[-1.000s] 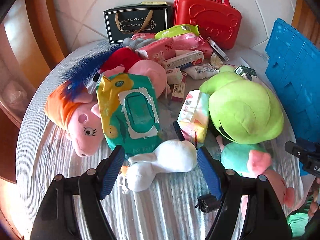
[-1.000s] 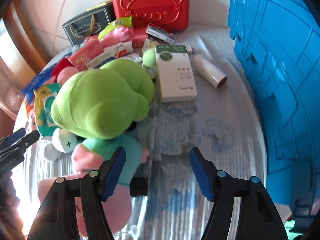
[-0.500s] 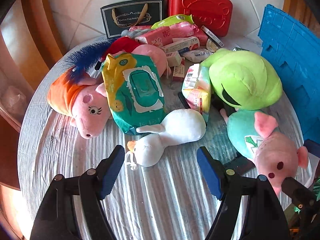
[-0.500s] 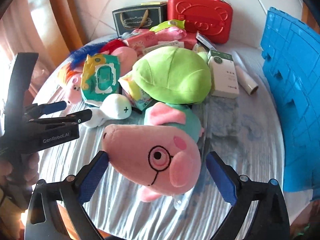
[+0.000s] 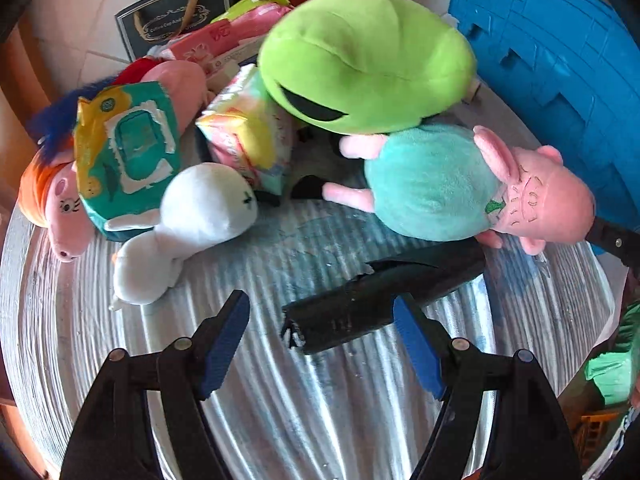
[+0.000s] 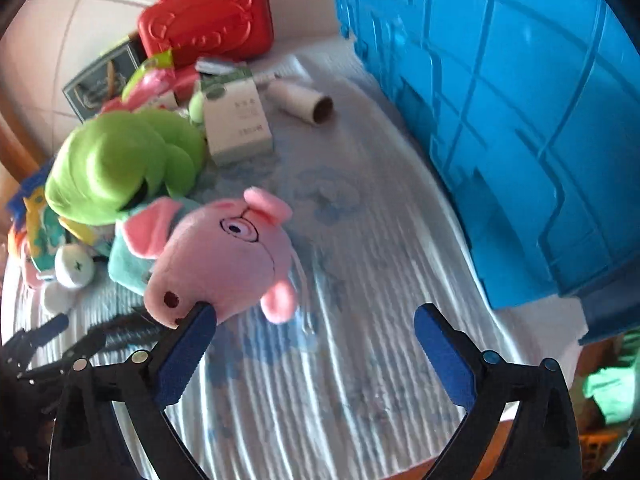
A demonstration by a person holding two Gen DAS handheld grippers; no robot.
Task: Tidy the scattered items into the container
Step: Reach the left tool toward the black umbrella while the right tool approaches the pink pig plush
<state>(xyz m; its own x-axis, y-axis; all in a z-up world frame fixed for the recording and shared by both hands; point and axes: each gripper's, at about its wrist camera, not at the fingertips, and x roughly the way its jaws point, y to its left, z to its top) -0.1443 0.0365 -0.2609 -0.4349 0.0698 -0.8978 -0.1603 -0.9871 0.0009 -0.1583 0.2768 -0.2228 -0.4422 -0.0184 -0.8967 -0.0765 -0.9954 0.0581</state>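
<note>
Right wrist: blurred, blue container cropped

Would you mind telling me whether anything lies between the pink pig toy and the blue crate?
Nothing visible does. In the right wrist view only bare table cover lies between the pink pig toy and the blue crate.

Both grippers point steeply down at the table. The left gripper has its blue-padded jaws parted, nothing pressed between them. The right gripper has just spread its jaws wide; its left fingertip sits against a plush toy's snout.
</note>
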